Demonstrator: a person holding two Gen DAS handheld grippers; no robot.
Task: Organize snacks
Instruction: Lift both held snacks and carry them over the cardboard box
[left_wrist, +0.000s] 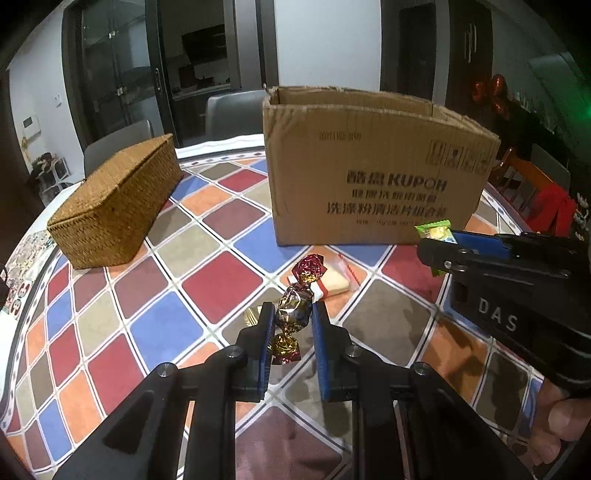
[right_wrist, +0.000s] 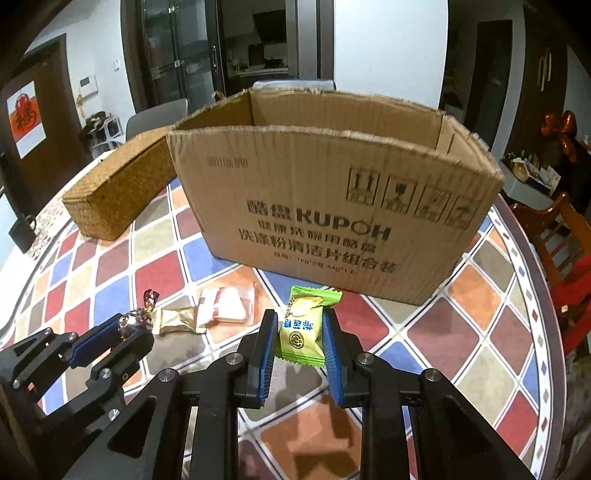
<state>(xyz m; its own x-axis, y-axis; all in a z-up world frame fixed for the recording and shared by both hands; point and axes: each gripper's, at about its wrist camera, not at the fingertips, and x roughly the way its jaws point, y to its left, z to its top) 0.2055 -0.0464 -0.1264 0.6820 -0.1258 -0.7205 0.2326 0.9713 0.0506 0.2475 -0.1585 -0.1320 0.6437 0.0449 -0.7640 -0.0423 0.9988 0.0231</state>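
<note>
Foil candy (left_wrist: 292, 314) clamped in left gripper (left_wrist: 293, 325), green packet (right_wrist: 301, 326) clamped in right gripper (right_wrist: 300, 332).

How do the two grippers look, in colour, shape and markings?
Both are black frames of angular linkage arms joined by round silver pins. The left gripper and the right gripper each end in two flat fingers with ribbed blue pads. The right gripper's body shows white letters "DAS" in the left wrist view. No cables or sleeves are visible.
</note>
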